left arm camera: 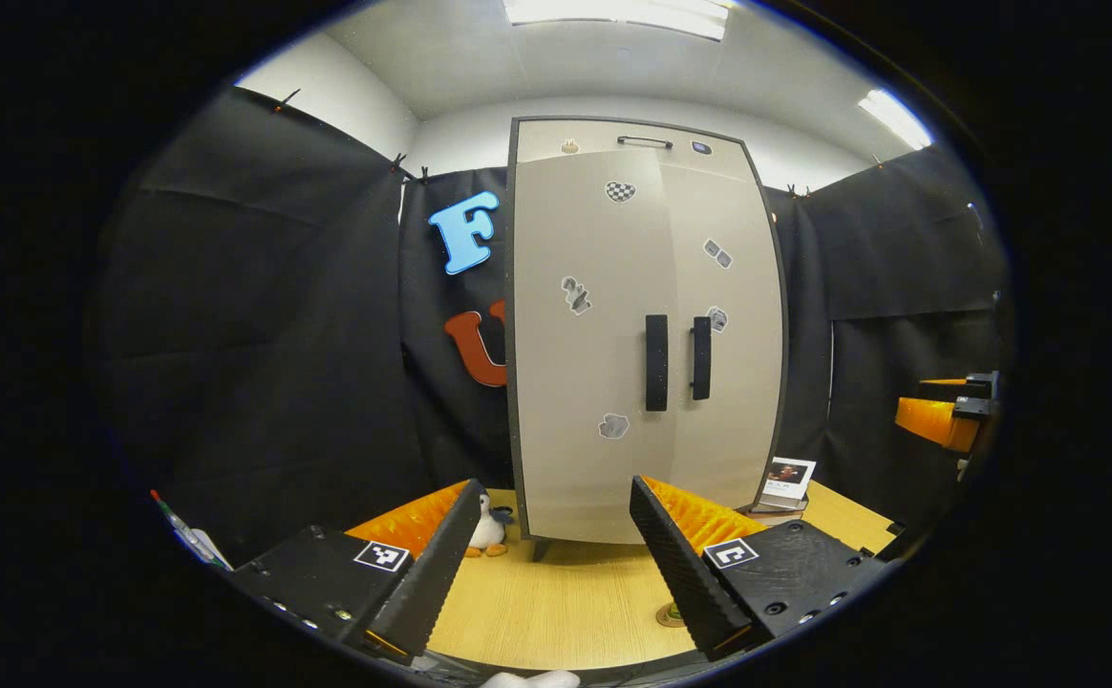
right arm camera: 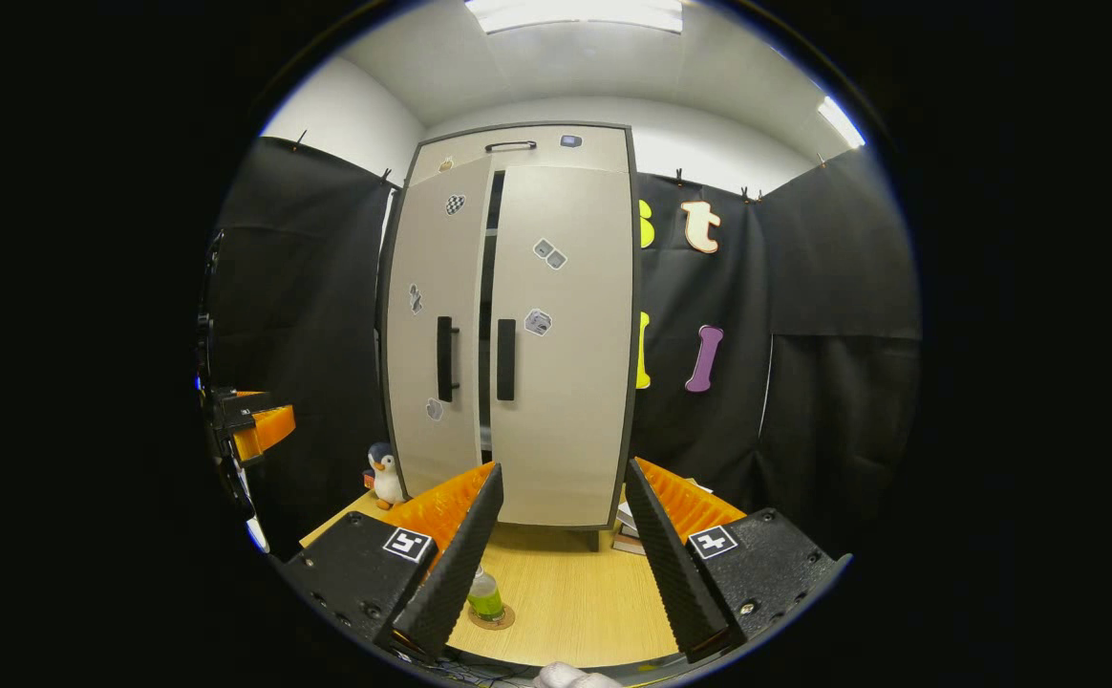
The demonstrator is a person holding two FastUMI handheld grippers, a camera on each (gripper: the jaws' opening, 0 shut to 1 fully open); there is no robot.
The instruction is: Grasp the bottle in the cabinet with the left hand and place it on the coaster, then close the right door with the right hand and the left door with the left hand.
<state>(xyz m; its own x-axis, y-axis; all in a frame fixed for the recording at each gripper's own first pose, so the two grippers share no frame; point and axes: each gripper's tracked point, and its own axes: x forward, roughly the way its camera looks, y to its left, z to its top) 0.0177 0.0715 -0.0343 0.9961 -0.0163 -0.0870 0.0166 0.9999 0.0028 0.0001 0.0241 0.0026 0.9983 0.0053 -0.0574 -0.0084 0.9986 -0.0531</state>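
Black cloth walls enclose a booth with a pale wooden counter [left arm camera: 556, 612], on which a tall two-door cabinet [left arm camera: 604, 239] stands at the far edge.

Left gripper view: the left claw [left arm camera: 548, 564] hovers over the near counter with its fingers apart and nothing between them. Both cabinet doors look flush, their dark handles [left arm camera: 656, 362] side by side at the centre. A toy penguin [left arm camera: 487, 528] stands by the cabinet's left foot and a small stack of books [left arm camera: 785, 492] by its right foot. The rim of the coaster [left arm camera: 668, 616] peeks out beside the right finger. The other gripper [left arm camera: 943, 411] shows at the far right edge.

Right gripper view: the right claw [right arm camera: 556, 564] is likewise spread and empty. The bottle [right arm camera: 485, 597], holding green liquid, stands upright on the coaster [right arm camera: 491, 619] on the near counter, just beside the left finger. A dark gap runs between the two doors here, the left door [right arm camera: 432, 325] sitting slightly proud of the right door [right arm camera: 561, 334]; the cabinet's contents cannot be seen through it.

Judgement: placement appears done and the right door closed, or nearly; the left door seems to need a last push. Risks: a claw swinging low could tip the bottle off the coaster, and a hard shove on the left door could rebound or rock the cabinet.
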